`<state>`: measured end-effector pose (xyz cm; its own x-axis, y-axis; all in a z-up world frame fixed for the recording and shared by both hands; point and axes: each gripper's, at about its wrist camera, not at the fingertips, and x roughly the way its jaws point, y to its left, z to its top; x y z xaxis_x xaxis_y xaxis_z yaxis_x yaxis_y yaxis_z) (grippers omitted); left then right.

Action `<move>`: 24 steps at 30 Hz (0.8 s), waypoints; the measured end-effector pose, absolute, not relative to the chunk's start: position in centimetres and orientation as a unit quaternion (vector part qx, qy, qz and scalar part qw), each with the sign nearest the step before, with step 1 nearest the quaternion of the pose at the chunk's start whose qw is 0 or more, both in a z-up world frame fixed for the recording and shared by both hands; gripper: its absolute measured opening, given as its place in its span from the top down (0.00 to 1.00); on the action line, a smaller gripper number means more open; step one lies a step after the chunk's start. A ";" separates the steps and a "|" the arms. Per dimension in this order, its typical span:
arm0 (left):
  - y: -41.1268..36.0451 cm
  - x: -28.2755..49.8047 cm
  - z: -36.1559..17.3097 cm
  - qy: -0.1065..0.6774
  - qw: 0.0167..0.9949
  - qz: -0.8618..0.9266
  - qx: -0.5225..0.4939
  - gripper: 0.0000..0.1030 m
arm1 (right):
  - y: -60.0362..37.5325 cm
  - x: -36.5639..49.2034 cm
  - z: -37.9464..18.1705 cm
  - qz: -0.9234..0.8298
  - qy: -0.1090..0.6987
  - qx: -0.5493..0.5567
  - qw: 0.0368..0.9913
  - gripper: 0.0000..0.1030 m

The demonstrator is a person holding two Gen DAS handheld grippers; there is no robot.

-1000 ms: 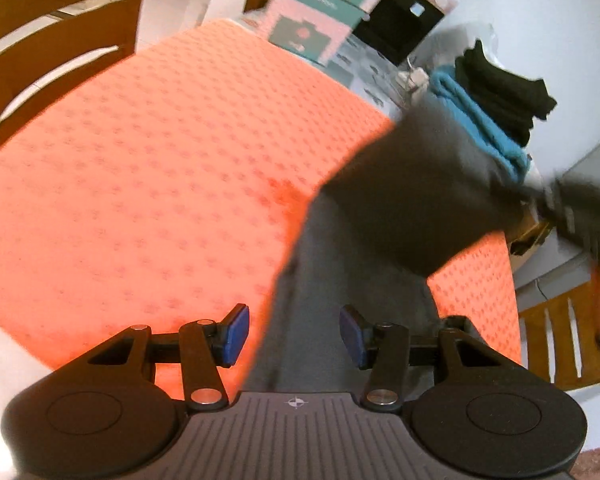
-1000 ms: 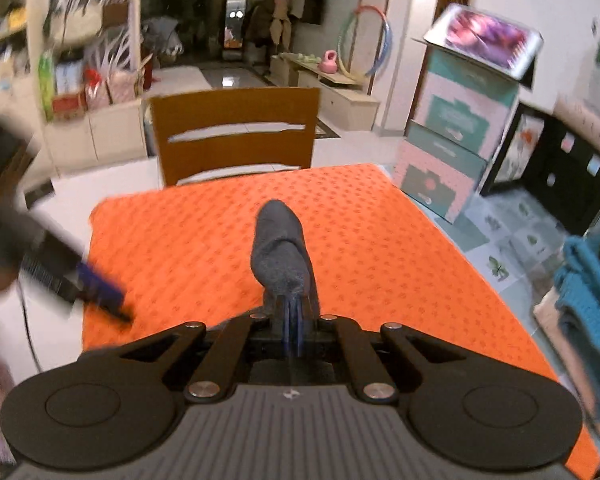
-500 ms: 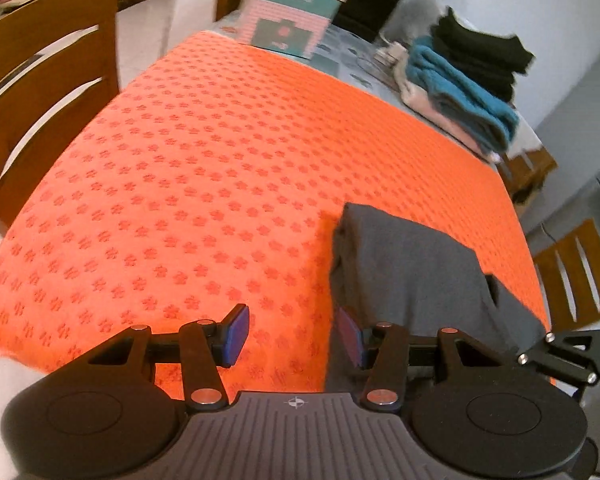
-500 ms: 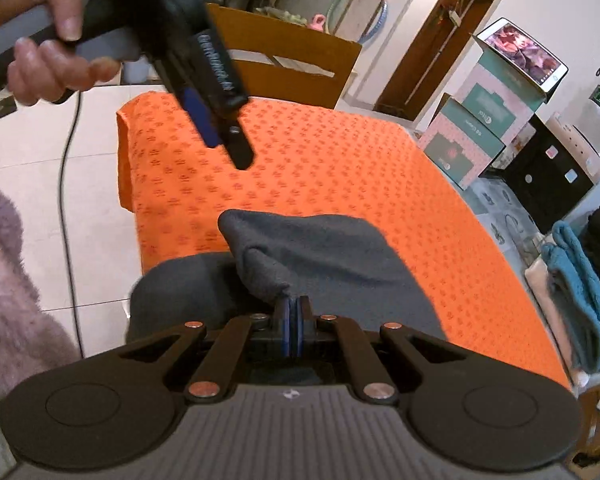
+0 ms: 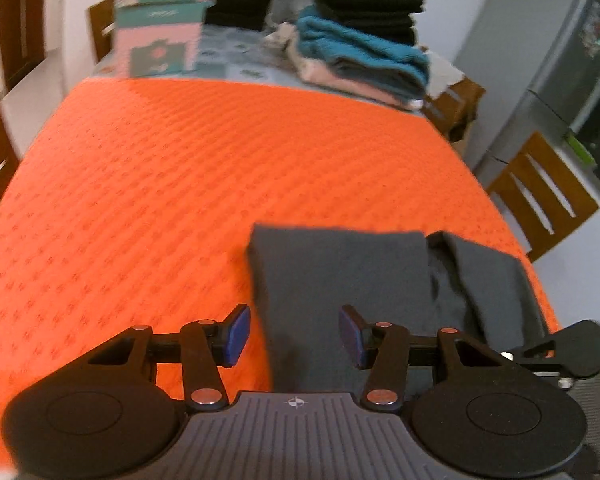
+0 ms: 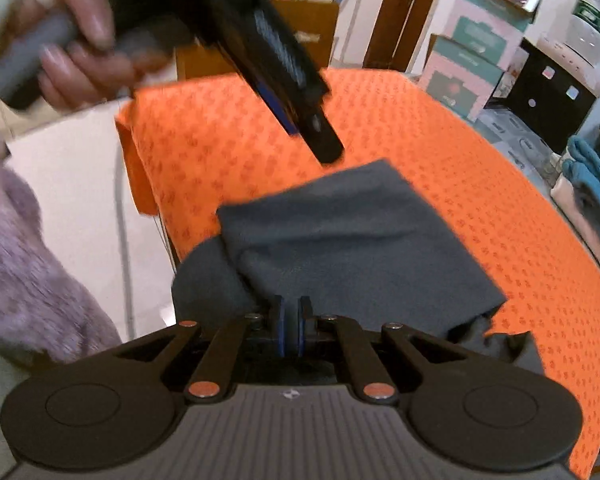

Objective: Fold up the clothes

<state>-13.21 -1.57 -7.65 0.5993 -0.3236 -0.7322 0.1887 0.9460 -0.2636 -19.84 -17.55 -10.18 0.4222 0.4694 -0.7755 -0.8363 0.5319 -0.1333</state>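
left hand-held gripper (image 5: pixel 294 334) is hovering over the near edge of the counter (image 5: pixel 180 184), which is wearing an orange patterned cloth; jaws are closing from about half width, blue pads not pressing anything, though the left edge of the grey garment (image 5: pixel 340 276) is lying on the cloth under the gap between them. right hand-held gripper (image 6: pixel 293 330) is sitting with jaws nearly together, pads pinching a fold of the same grey garment (image 6: pixel 340 248) at its near edge. garment is lying folded over itself at the near right corner of the counter, upper layer flat, a lower layer sticking out to the side and hanging off the counter edge. in the right wrist view the left hand-held gripper (image 6: pixel 296 92) is showing blurred above the garment, tips apart from the fabric, with the person's hand (image 6: pixel 72 52) gripping its handle and a fuzzy lilac sleeve (image 6: pixel 24 264) at the left. at the far end a stack of folded clothes (image 5: pixel 364 40), black over teal over pale, is sitting beside pink and teal boxes (image 5: pixel 160 20). wooden chairs (image 5: pixel 540 200) are standing around the counter
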 end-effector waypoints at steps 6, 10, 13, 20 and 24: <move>-3.7 -9.4 -8.6 0.422 0.887 -0.180 -0.048 0.59 | -19.9 -16.3 -6.7 0.366 0.340 -0.228 0.836 0.89; -4.4 -7.8 -9.9 0.433 0.883 -0.176 -0.046 0.60 | -20.7 -12.1 -7.2 0.319 0.357 -0.205 0.854 0.88; -4.7 -7.0 -10.9 0.444 0.879 -0.168 -0.046 0.61 | -21.3 -9.2 -8.8 0.298 0.375 -0.178 0.859 0.88; -5.9 -7.6 -13.5 0.444 0.881 -0.163 0.010 0.61 | -20.7 -5.6 -13.9 0.279 0.430 -0.185 0.839 0.86; -5.7 -8.3 -12.6 0.435 0.885 -0.164 0.013 0.60 | -20.6 -5.5 -13.8 0.275 0.443 -0.183 0.833 0.85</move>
